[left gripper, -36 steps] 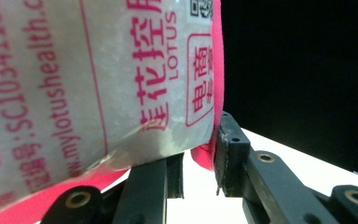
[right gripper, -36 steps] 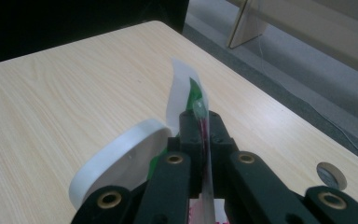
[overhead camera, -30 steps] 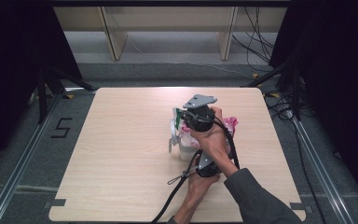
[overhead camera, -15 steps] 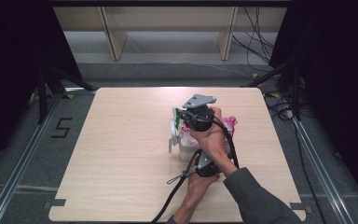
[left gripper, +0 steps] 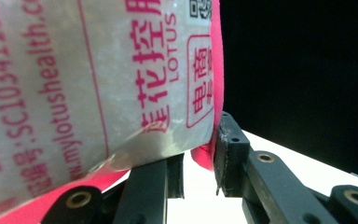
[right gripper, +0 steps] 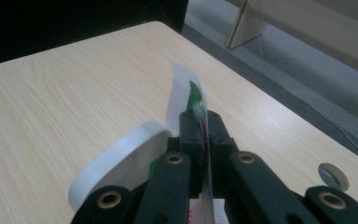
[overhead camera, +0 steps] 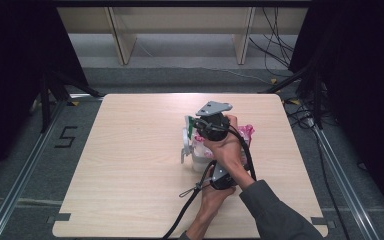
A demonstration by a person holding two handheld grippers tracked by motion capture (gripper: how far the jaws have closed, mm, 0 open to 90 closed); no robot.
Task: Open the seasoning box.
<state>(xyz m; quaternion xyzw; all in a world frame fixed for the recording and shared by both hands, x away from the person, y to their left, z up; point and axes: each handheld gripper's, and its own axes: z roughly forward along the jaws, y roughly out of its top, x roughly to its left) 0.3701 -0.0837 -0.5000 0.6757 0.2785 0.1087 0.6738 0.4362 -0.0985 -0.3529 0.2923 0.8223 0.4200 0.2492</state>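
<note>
My things sit a little right of the middle of the wooden surface (overhead camera: 130,165). I hold the white cup (overhead camera: 196,152) still with my left claw (left gripper: 199,161), clenched on its pink-printed wrap. My right claw (right gripper: 200,128) is clenched on the cup's thin peel-off lid (right gripper: 182,95), so I can pull it up. I cannot see what is inside.

A white packet with pink print (left gripper: 98,84), at the left of the left gripper view, reads "LOTUS", "mylotushealth.c…" and "SC103411…", beside pink Chinese characters and part of a QR code at the top edge. In the high view a dark "5" (overhead camera: 66,136) marks the floor left of the table.
</note>
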